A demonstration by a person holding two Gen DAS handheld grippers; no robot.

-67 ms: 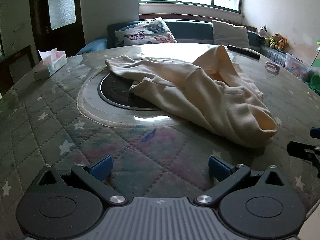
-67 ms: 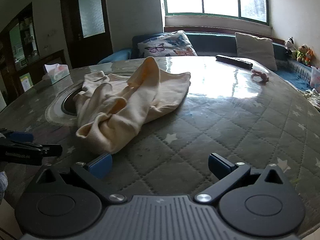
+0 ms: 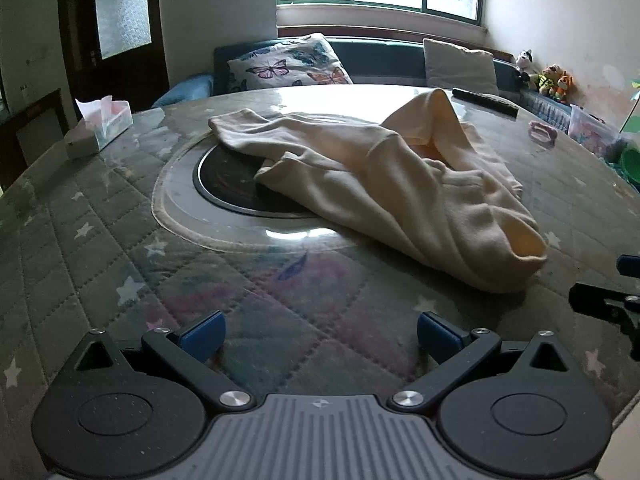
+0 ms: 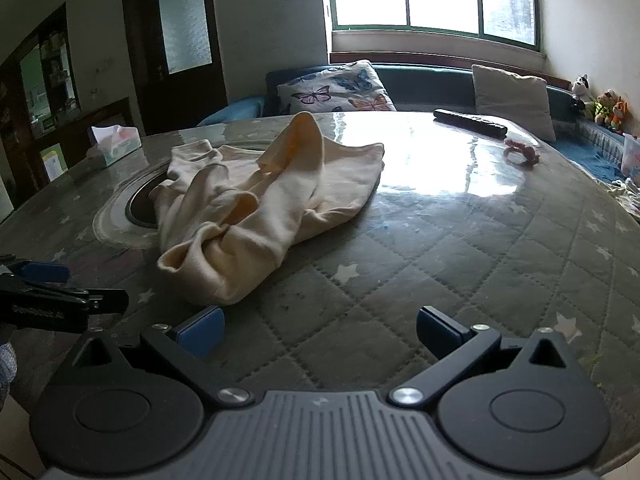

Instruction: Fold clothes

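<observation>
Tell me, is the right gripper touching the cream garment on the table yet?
Apart. In the right wrist view the right gripper sits open, with a strip of quilted table cover showing between its left finger pad and the near hem of the cream garment.

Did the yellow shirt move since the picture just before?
No. The shirt still drapes over the dark ring in the table the same way, and its near cuff sits on the same quilted spot.

No writing, brand or number can be read in either view. The white tissue box (image 3: 100, 130) at the far left of the surface shows only blurred pink and blue print.
</observation>
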